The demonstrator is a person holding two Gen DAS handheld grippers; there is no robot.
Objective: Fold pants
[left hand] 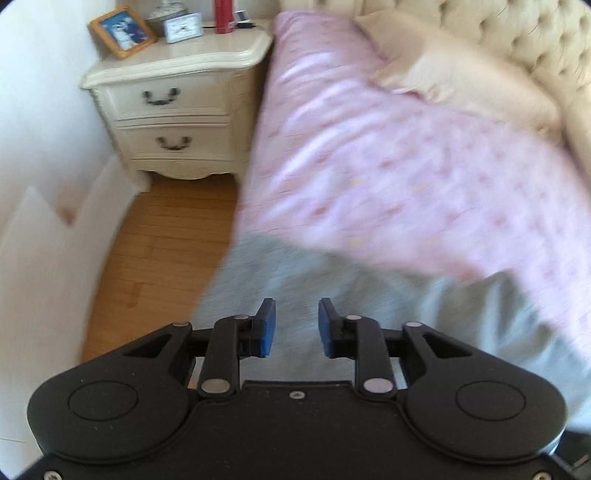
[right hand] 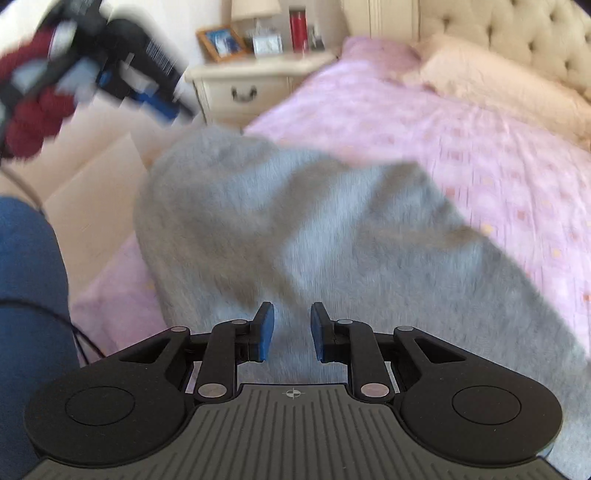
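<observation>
The grey pants [right hand: 295, 221] lie in a rumpled heap across the pink bedcover [right hand: 480, 147], one end hanging over the bed's near-left edge. My right gripper [right hand: 293, 326] hovers just above them, open, with nothing pinched between its blue pads. In the left wrist view the pants [left hand: 351, 295] show as a blurred grey band at the bedcover's [left hand: 369, 166] edge. My left gripper [left hand: 297, 323] is above that end, open and empty. In the right wrist view, blurred at the upper left, the left gripper [right hand: 162, 105] is held up off the bed by a red-gloved hand [right hand: 33, 110].
A cream nightstand [left hand: 173, 110] stands left of the bed with a photo frame [left hand: 123, 31], a small clock [left hand: 183, 26] and a red bottle [left hand: 223, 14]. Wooden floor [left hand: 166, 240] lies beside it. A beige pillow [left hand: 461, 85] and tufted headboard [left hand: 535, 37] are at the back. A blue-clad leg [right hand: 26, 295] is at the left.
</observation>
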